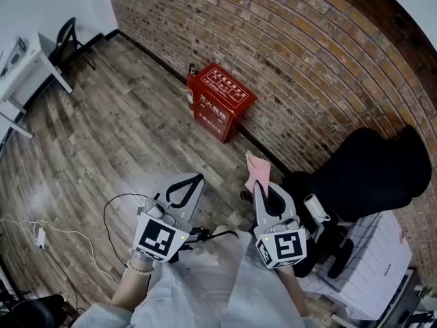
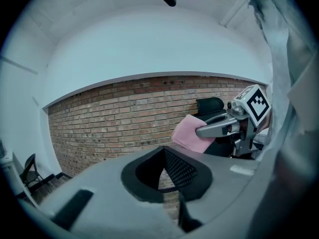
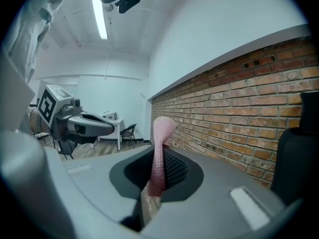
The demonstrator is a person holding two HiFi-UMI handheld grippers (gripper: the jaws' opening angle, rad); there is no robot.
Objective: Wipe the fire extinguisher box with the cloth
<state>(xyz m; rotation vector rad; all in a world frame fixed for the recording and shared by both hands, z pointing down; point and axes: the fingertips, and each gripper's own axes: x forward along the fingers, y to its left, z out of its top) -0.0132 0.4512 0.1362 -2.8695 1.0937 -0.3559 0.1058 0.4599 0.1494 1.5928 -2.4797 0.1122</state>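
Closest to us, both tongs are held out at waist height over the wooden floor, side by side and apart from each other. The left tongs are closed tip to tip with nothing between them. We judge they are simply kept out of the way, since the wiping needs only one tool. The right tongs are clamped tight on the pink cloth. They pinch its lower part, so a loose flap stands up past the tips, and that free end is what would meet a surface first. Just to our right sits a black office chair, close to the right tongs. A thin cable trails across the planks on our left. Farther ahead, well apart from both tools, the red fire extinguisher box stands on the floor, backed against the brick wall. Its lid is down and nothing is touching it. We reckon the wiping has not begun. The cloth has to be carried forward and lowered to the box's top, which means stepping closer and stooping. Beyond, at the far left, a white bench and a dark chair play no part.
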